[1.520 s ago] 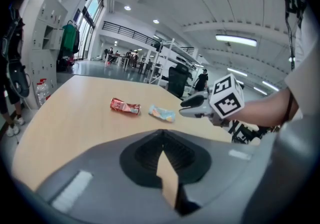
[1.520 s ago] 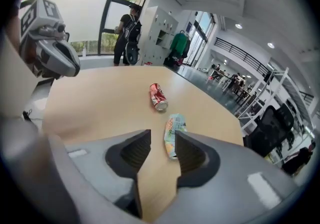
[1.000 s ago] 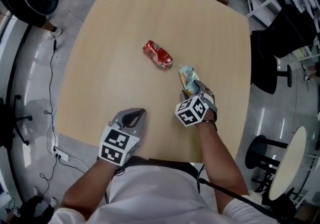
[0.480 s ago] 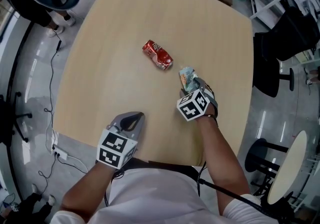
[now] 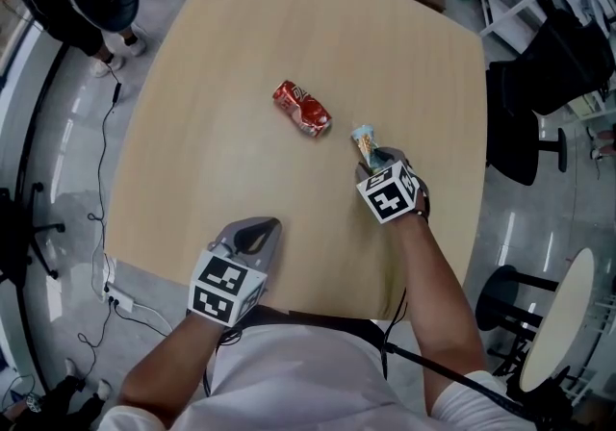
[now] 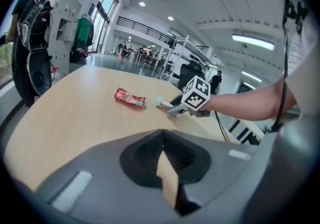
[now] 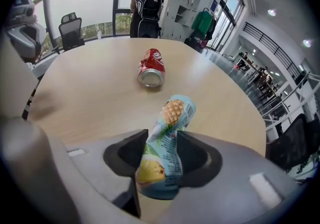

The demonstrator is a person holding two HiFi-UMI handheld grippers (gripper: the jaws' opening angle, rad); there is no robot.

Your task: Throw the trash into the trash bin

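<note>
Right gripper (image 5: 373,162) jaws are closing, pinching the snack wrapper (image 7: 170,118) above the table (image 5: 241,25); crushed can (image 5: 302,107) at eleven o'clock. Left gripper (image 5: 256,227) is pressed together, empty. Slick film could slip out mid-carry.

I find the crushed red drink can (image 5: 302,107) lying near the middle of the light wooden surface (image 5: 221,44). The crumpled pale blue snack packet (image 5: 363,140) is just to the can's right and a little nearer the person, not touching it. The right gripper (image 5: 372,162) reaches the packet from the near side. Its jaws are closing with the packet between them, both pads against it. The left gripper (image 5: 252,232) is at the near edge of the surface, well left of the packet, with its jaws together on nothing. A black office chair (image 5: 539,83) stands on the floor beyond the surface's right side.
</note>
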